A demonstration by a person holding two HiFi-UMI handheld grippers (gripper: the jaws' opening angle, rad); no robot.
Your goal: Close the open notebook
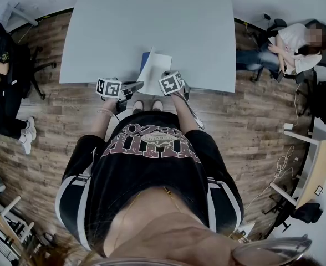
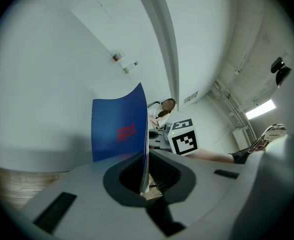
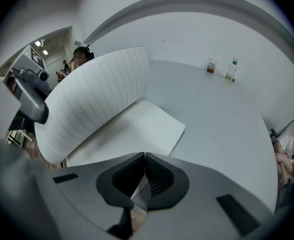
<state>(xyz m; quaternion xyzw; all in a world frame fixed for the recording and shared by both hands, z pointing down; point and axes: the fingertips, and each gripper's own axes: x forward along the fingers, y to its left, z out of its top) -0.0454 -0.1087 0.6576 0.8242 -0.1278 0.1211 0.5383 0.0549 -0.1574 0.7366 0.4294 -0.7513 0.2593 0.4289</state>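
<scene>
The notebook (image 1: 153, 71) lies at the near edge of the grey table (image 1: 152, 21), its left half raised. In the left gripper view the blue cover (image 2: 118, 129) with red print stands upright, and my left gripper (image 2: 145, 159) is shut on its lower edge. The right gripper view shows the lifted lined page (image 3: 92, 101) curving over the flat right page (image 3: 137, 129). My right gripper (image 3: 144, 156) sits at that page's near edge, jaws together, with nothing visibly between them. In the head view my left gripper (image 1: 138, 85) and right gripper (image 1: 165, 76) flank the notebook.
Two small bottles (image 3: 230, 70) stand at the table's far side. One person sits on a chair at the left (image 1: 8, 76) and another at the right (image 1: 296, 46). A light desk (image 1: 312, 170) stands to the right on the wooden floor.
</scene>
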